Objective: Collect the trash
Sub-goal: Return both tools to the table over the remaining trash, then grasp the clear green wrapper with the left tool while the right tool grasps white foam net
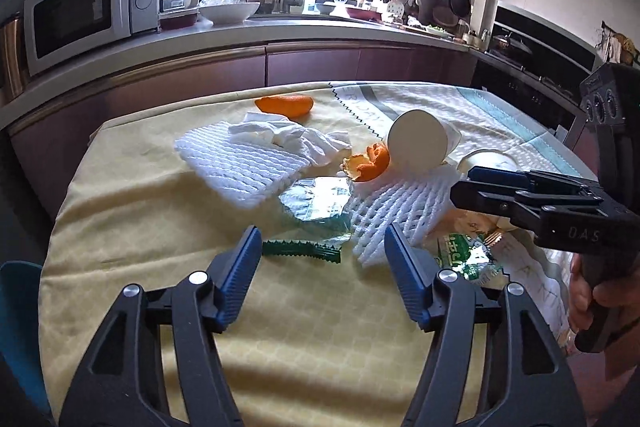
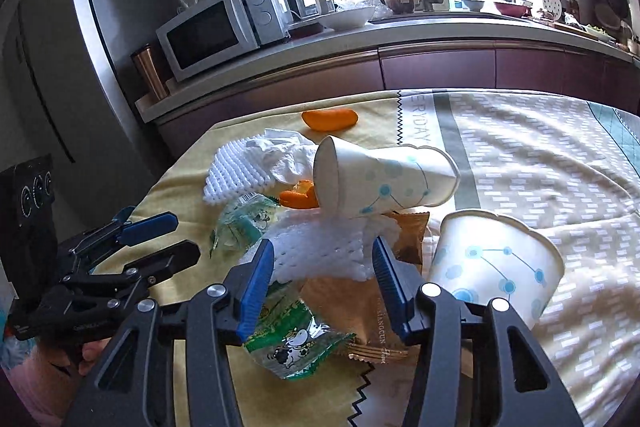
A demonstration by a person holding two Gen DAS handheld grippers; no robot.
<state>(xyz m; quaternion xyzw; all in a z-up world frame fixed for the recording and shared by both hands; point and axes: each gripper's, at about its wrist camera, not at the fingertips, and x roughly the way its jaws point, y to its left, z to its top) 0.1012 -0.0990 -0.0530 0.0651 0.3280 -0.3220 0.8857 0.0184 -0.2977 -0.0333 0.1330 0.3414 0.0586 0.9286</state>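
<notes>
1. Trash is seen scattered over the table's yellow cloth (image 1: 160,227): a tipped paper cup (image 2: 384,183), a second paper cup (image 2: 496,267) lying just beside it, two white foam nets (image 1: 240,163) (image 2: 320,247), a crumpled tissue (image 1: 292,139), a curled orange peel (image 1: 368,165) and a larger orange peel (image 1: 285,105) at the far edge.
2. Wrappers are found among these: a clear green-printed wrapper (image 1: 316,207), a torn green strip (image 1: 300,251), a green cartoon wrapper (image 2: 296,343) and a brown packet (image 2: 372,311) partly covered by the nearer foam net.
3. The left gripper (image 1: 324,267) is held above the near part of the cloth, its blue-padded jaws apart, with nothing clamped; the green strip is seen on the cloth beyond the gap.
4. The right gripper (image 2: 324,287) is held over the heap at the cloth's right, jaws likewise apart and gripping nothing; the foam net and the brown packet are framed between them.
5. A microwave (image 1: 88,11) is seen on the counter behind.
</notes>
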